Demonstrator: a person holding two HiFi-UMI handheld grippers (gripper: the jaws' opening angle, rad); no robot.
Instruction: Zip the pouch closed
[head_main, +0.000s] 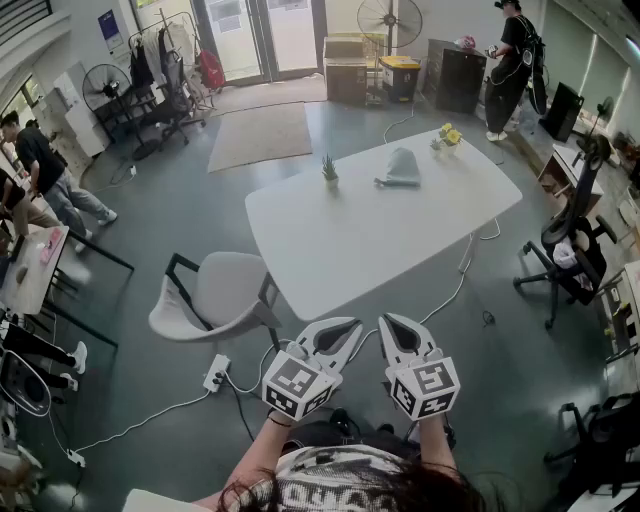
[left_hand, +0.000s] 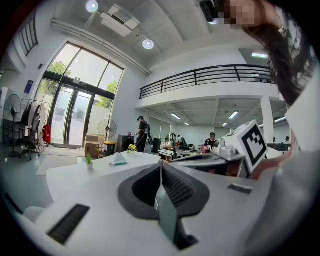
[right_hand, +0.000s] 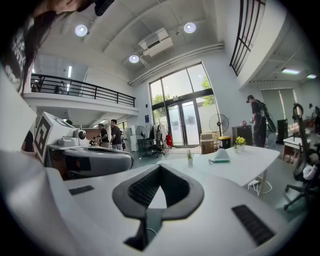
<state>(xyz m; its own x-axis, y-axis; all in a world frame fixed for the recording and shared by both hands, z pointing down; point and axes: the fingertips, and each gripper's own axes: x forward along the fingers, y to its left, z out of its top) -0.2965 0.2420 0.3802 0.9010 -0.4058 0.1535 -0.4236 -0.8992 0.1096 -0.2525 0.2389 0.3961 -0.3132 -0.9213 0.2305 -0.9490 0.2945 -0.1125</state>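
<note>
You work in bright, even daylight from the glass doors (left_hand: 70, 117) plus round ceiling lamps (right_hand: 81, 30). Your views bend strongly toward dark edges; the left gripper (left_hand: 161, 167) blurs up close; shadows are soft.

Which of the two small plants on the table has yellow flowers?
The far-corner plant, beyond the pouch; the green plant, left of the pouch, has none.

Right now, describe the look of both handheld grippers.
Both the left gripper and the right gripper are light grey, tapering shells with black ribbed pads inside. Each carries a white cube printed with black square markers.
</note>
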